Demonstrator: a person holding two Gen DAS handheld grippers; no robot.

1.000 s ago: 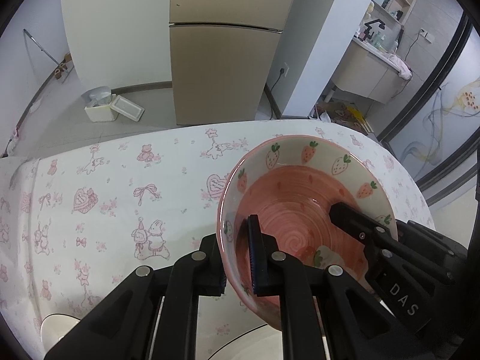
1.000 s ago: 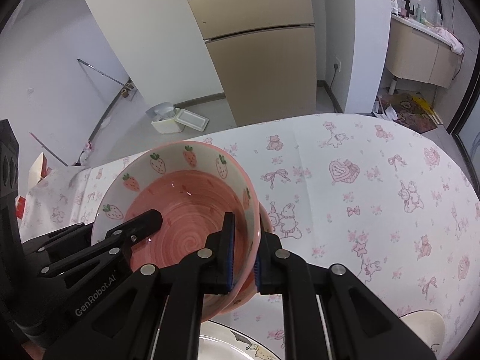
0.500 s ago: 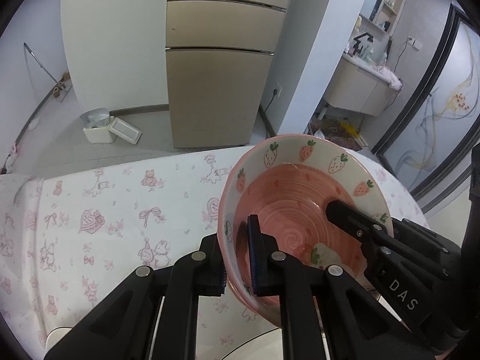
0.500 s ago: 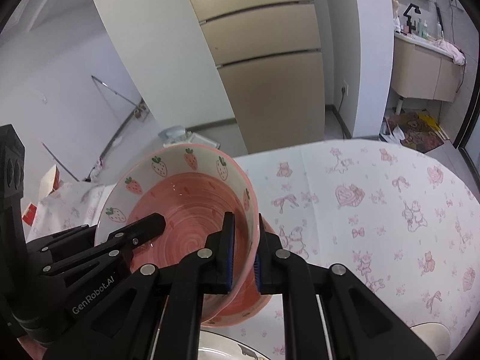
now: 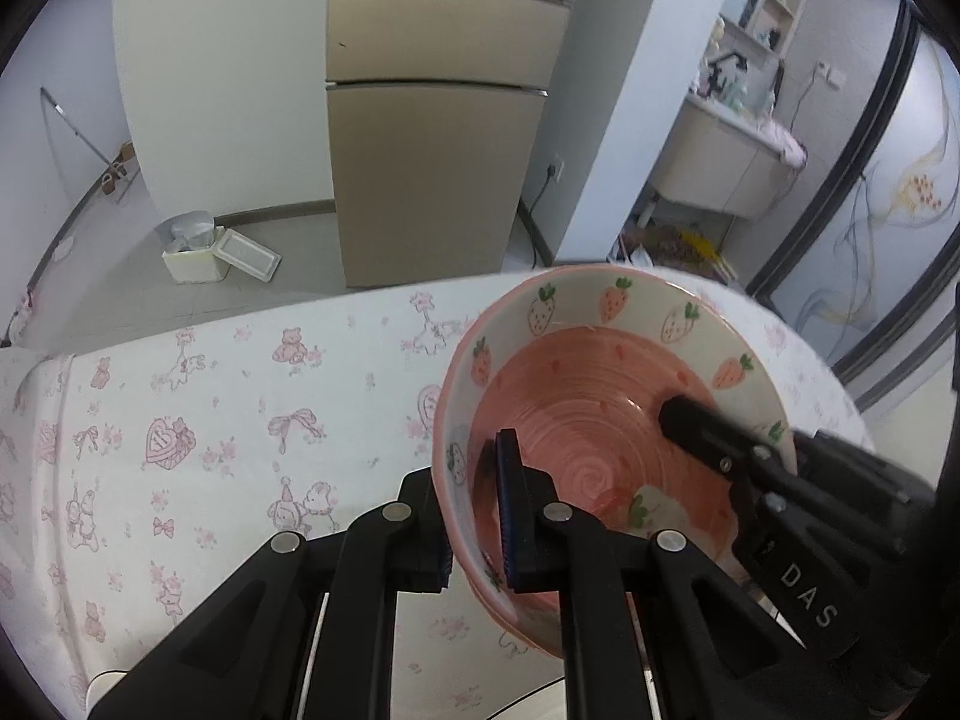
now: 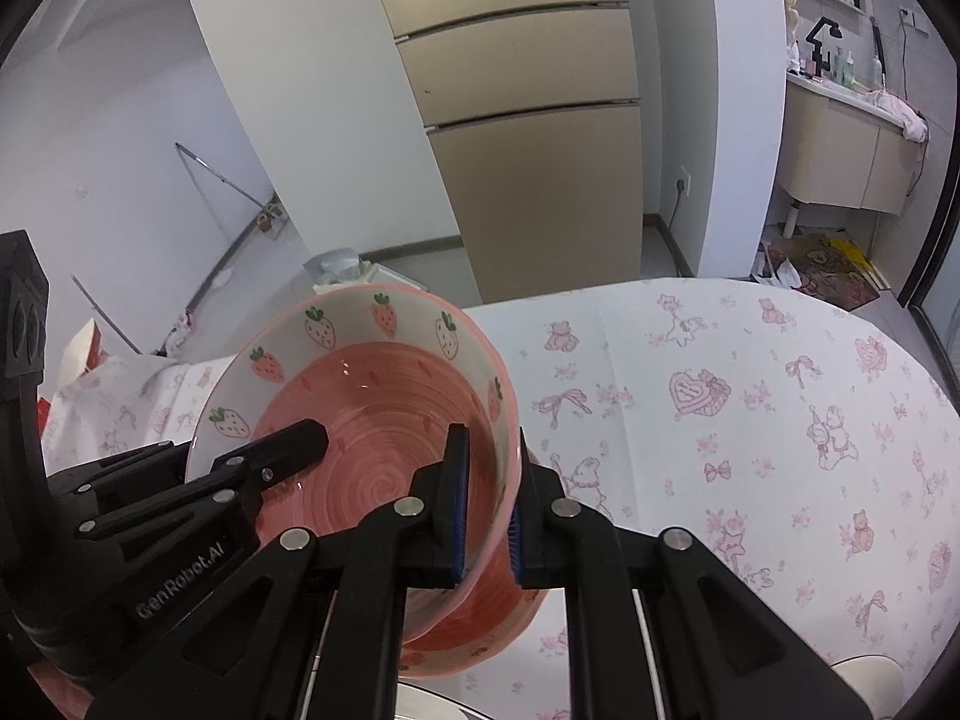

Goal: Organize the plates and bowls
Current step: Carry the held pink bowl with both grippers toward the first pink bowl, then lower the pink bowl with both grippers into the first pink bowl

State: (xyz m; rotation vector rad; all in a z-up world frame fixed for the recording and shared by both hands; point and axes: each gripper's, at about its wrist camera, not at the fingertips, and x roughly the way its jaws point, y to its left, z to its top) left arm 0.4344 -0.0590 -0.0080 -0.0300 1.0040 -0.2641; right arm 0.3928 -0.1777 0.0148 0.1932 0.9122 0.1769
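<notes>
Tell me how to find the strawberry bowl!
Look above the table with the pink teddy-bear tablecloth. Two black claws, left claw and right claw, pinch opposite rims of the bowl. It's pink inside, with strawberries painted around its white rim.

The left gripper was matte black, with silver round screws, blue pads and white "GenRobot.AI" lettering. The right gripper matched it, marked "DAS".

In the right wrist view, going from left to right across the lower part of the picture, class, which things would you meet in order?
The left gripper reaching in from the left → the strawberry bowl → the right gripper clamped on the bowl's rim → the tablecloth with pink bears and bows.
</notes>
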